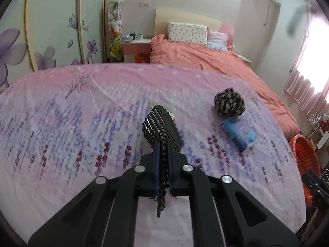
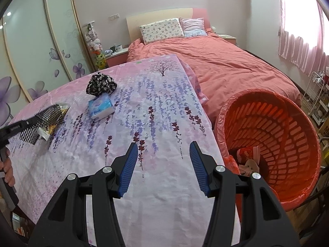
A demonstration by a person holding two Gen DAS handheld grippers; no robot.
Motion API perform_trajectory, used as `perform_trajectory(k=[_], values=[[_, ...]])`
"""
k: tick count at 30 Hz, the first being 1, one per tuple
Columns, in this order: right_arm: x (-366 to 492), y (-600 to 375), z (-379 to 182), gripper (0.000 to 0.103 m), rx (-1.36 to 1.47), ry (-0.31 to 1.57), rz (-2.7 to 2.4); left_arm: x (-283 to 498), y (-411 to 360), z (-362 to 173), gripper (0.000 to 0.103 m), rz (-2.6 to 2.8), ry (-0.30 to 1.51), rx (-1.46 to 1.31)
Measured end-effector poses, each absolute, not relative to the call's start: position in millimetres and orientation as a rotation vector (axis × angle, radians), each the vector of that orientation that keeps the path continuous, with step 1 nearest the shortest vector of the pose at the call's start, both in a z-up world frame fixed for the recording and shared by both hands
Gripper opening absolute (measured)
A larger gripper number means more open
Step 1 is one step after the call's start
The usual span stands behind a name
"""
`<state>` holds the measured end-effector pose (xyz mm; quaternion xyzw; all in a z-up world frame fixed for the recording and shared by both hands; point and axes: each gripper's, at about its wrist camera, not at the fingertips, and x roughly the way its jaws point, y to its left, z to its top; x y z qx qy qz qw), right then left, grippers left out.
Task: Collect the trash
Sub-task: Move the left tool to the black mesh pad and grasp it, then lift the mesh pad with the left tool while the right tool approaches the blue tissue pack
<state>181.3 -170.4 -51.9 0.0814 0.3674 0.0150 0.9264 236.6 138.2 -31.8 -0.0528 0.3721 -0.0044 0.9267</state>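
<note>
- Leftmost, one left gripper [image 1: 162, 156], jaws clamped on one black-and-white patterned cloth [image 1: 159, 126], over one crinkled gold wrapper [image 2: 59, 108] on the floral tablecloth [image 2: 127, 107].
- Then one balled dark floral cloth [image 2: 101, 83], beside one blue tissue pack [image 2: 101, 107].
- Then one right gripper [image 2: 163, 168], jaws wide, holding nothing.
- Rightmost, one red basket [image 2: 275, 142], scraps inside.

Bench cover [image 2: 164, 111]: matt printed cloth. Basket [image 2: 287, 123]: glossy orange slotted plastic, thin film liner. Tissue pack [image 2: 101, 107]: shiny plastic wrap. Jaws: ribbed blue pads [image 2: 128, 168], matt black plastic
</note>
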Motion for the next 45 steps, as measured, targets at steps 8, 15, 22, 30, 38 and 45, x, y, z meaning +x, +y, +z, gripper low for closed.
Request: perform_trajectory(k=[8, 15, 22, 30, 38, 45], values=[[183, -163, -54, 0.053, 0.160, 0.761, 0.042, 227, 113, 4, 0.007, -0.089, 0.676, -0.084], [185, -164, -55, 0.053, 0.167, 0.766, 0.037, 228, 70, 8, 0.007, -0.190, 0.676, -0.062], [189, -160, -58, 0.053, 0.164, 0.778, 0.043, 247, 42, -43, 0.007, -0.180, 0.782, -0.041], [195, -153, -62, 0.053, 0.160, 0.793, 0.054, 266, 41, -75, 0.039, -0.108, 0.855, -0.051], [200, -146, -67, 0.053, 0.153, 0.813, 0.060, 277, 23, -92, 0.034, -0.132, 0.890, -0.024], [206, -142, -69, 0.053, 0.168, 0.829, 0.075, 277, 40, -91, 0.013, -0.108, 0.887, 0.014]])
